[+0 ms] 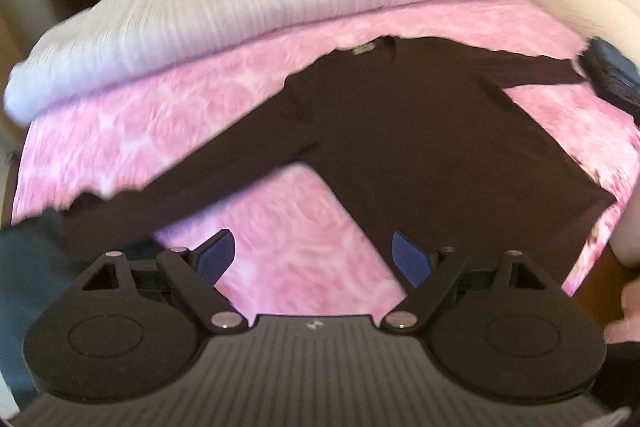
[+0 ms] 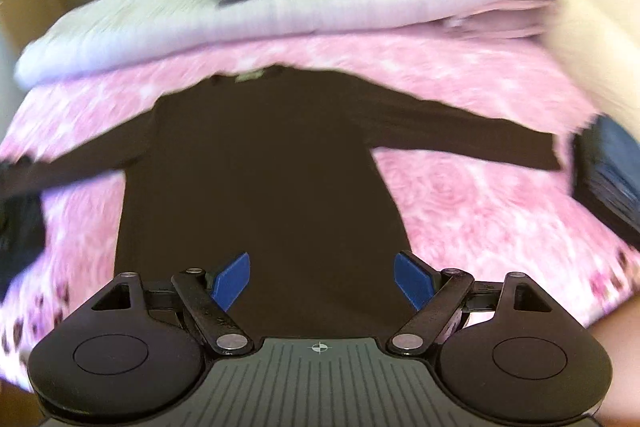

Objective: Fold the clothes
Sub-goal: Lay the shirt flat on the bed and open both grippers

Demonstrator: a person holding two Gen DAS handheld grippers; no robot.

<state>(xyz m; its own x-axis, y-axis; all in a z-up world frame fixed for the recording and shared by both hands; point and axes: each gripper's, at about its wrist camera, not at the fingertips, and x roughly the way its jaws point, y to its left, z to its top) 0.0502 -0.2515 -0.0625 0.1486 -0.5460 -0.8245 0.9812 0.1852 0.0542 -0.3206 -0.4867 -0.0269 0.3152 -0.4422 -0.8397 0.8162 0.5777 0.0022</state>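
Left wrist: my left claw (image 1: 314,259) released, empty, above the dark brown long-sleeved shirt (image 1: 420,131) spread flat on the pink rose-patterned bedspread (image 1: 120,131); right wrist: my right claw (image 2: 322,281) released, empty, over its near hem.

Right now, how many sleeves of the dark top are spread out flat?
2. Left sleeve runs out to the bed's left edge; right sleeve runs toward the dark pile at right. Left cuff is blurred, partly hidden.
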